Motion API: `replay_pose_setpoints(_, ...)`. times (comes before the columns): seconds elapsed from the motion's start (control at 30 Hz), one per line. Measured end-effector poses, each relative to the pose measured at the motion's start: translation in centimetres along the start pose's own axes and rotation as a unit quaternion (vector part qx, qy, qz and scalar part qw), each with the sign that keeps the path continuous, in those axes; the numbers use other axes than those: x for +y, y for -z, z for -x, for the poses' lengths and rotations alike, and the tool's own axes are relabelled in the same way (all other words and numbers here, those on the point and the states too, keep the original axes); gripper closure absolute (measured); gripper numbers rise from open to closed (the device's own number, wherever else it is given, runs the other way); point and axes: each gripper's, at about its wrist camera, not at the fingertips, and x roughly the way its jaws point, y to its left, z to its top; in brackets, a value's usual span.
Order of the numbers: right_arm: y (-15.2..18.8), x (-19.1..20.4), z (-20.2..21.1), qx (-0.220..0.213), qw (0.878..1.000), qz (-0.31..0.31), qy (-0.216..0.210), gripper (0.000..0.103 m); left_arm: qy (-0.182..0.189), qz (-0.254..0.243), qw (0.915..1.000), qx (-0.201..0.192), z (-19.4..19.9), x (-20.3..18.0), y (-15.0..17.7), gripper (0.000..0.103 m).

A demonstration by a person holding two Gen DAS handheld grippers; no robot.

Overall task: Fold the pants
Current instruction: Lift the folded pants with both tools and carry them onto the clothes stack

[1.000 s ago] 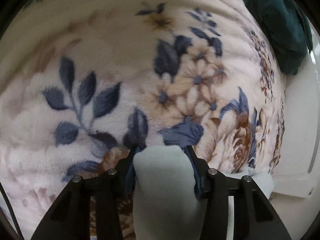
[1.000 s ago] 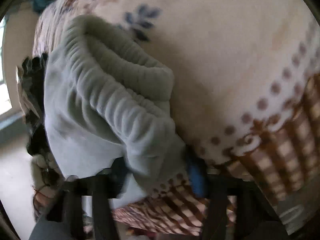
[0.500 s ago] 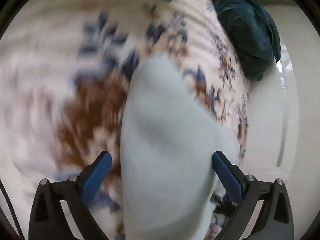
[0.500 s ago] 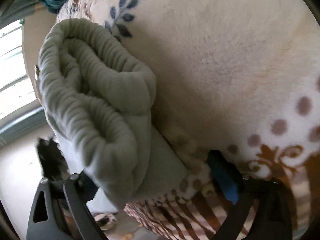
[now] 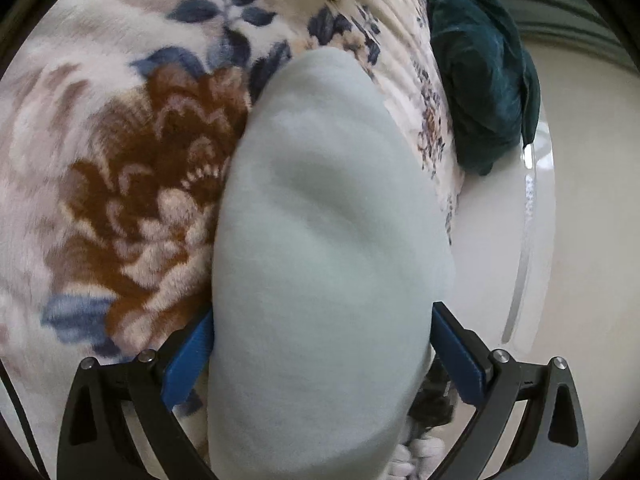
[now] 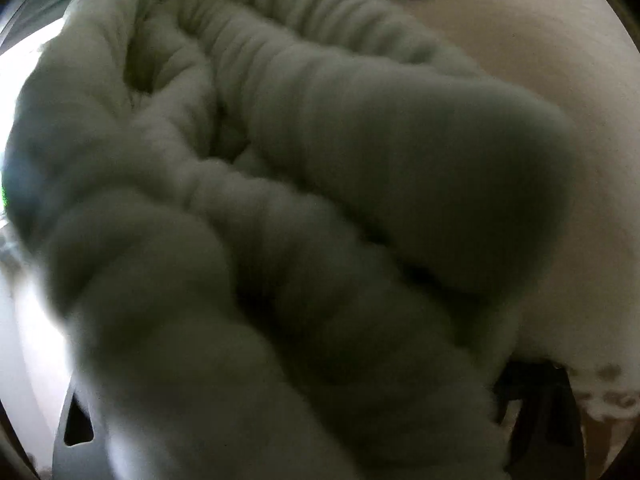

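Observation:
The pale grey-green pants (image 5: 328, 240) lie as a folded bundle on the floral blanket (image 5: 120, 184). My left gripper (image 5: 322, 354) is open wide, and the near end of the bundle fills the gap between its blue pads (image 5: 188, 356). In the right wrist view the gathered waistband of the pants (image 6: 280, 200) is very close, blurred, and covers almost everything. My right gripper (image 6: 312, 400) has its jaws wide and closing with the pants between them. Only its dark finger frames show at the lower corners, and the pads are hidden.
A dark teal cloth (image 5: 480, 80) lies on the blanket's far right edge. Past that edge is pale floor (image 5: 580, 240). Dark and white items (image 5: 432, 404) sit below the edge near my right pad. Plain cream blanket (image 6: 580, 160) shows right of the waistband.
Both grippers were shut on the pants and have opened, letting go. The left one drew back, showing the whole bundle. The right one sank toward the waistband, which now fills its view.

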Motion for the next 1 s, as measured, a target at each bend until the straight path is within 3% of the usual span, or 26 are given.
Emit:
replay_pose_setpoints(0.03, 0.2, 0.2, 0.2, -0.01, 1.0, -0.001, -0.004, 0.017, 0.003, -0.004, 1.0, -0.002, -0.1, 0.0, -0.1, 0.001)
replay_pose_setpoints(0.13, 1.2, 0.1, 1.4, -0.027, 0.999, -0.003, -0.022, 0.036, 0.02, -0.02, 0.9994, -0.018, 0.1, -0.7, -0.2, 0.017)
replay_pose_setpoints(0.17, 1.5, 0.1, 1.7, -0.031, 0.999, -0.003, -0.026, 0.038, 0.029, -0.021, 0.9991, -0.021, 0.2, -0.8, -0.1, 0.024)
replay_pose_setpoints(0.27, 2.6, 0.5, 2.9, -0.047, 0.998, 0.005, -0.036, 0.042, 0.062, -0.013, 0.9975, -0.031, 0.8, -0.9, 0.1, 0.03)
replay_pose_setpoints(0.37, 3.1, 1.6, 3.6, -0.055, 0.997, 0.025, -0.04, 0.044, 0.085, 0.0, 0.9956, -0.04, 1.6, -1.0, 0.3, 0.032)
replay_pose_setpoints(0.57, 4.6, 4.9, 4.4, -0.065, 0.994, 0.067, -0.047, 0.047, 0.091, -0.024, 0.9939, -0.057, 4.6, -4.8, -0.5, 0.032)
replay_pose_setpoints(0.73, 5.1, 10.8, 6.2, -0.079, 0.989, 0.112, -0.051, 0.047, 0.095, -0.048, 0.9911, -0.079, 9.0, -9.5, -2.5, 0.032)
replay_pose_setpoints(0.87, 5.2, 16.6, 7.0, -0.09, 0.983, 0.147, -0.056, 0.047, 0.104, -0.068, 0.9873, -0.099, 13.8, -13.1, -6.1, 0.032)
replay_pose_setpoints(1.0, 2.5, 26.5, 2.7, -0.097, 0.978, 0.171, -0.067, 0.047, 0.098, -0.087, 0.9847, -0.114, 19.0, -15.8, -11.8, 0.031)
